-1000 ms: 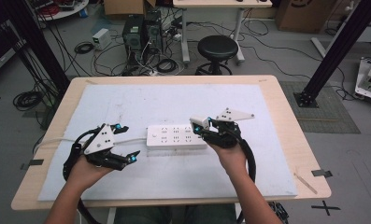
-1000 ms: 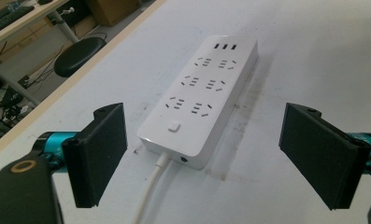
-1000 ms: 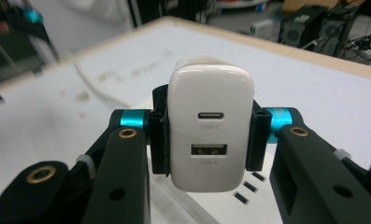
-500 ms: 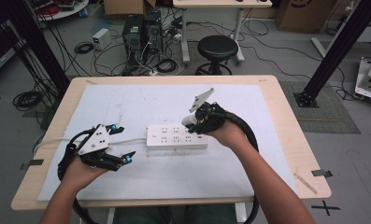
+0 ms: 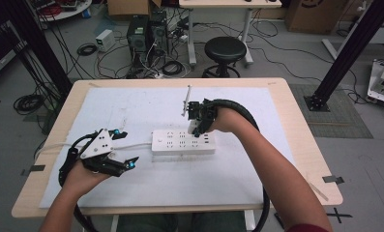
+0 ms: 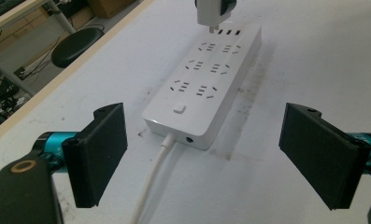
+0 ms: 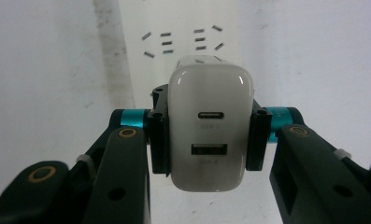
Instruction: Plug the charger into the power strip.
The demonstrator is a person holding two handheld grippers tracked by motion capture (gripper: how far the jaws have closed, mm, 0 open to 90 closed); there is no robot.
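A white power strip lies flat in the middle of the table on a white mat, its white cord leading off to the left. My right gripper points down over the strip's right end, shut on a white USB charger. In the left gripper view the charger hangs prongs-down just above the far sockets of the strip. My left gripper rests low on the mat by the strip's cord end. It is open, with its pads wide apart and nothing between them.
The white mat covers most of the wooden table. Beyond the far edge stand a black stool, computer cases and loose floor cables. A black frame post rises at the right.
My right hand has carried the charger left and away from the person and turned it to point down over the strip. The left gripper has stayed put.
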